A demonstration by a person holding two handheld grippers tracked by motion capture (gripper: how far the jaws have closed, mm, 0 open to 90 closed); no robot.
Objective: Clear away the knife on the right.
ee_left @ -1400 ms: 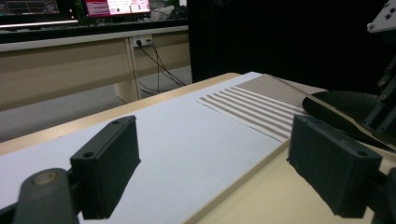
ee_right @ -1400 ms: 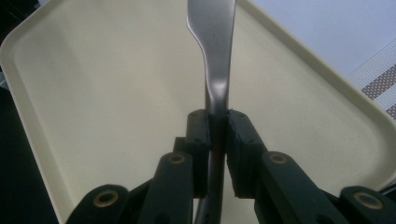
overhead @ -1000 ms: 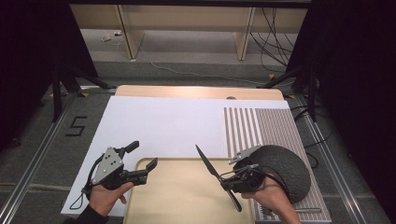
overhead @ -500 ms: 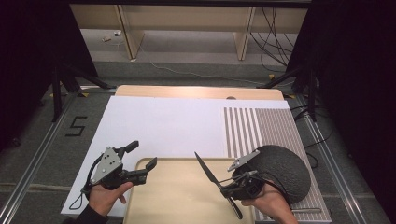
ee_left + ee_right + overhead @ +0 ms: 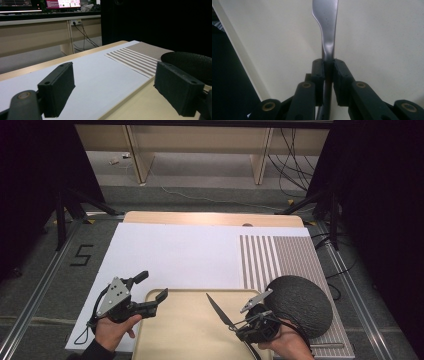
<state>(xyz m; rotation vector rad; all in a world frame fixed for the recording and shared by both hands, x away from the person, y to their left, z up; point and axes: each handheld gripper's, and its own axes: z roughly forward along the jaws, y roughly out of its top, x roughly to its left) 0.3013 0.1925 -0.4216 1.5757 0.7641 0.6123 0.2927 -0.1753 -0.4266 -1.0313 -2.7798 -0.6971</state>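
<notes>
White sheet under pale tray; right gripper clamps slim metal knife, dark round bumpy mat beside. Left gripper open, empty.

A large white rectangular sheet is spread over a light wooden table. A brown-and-white striped cloth mat is laid touching the sheet's right edge. A dark, rough-textured round dome is seen resting on the mat's near part.
</notes>
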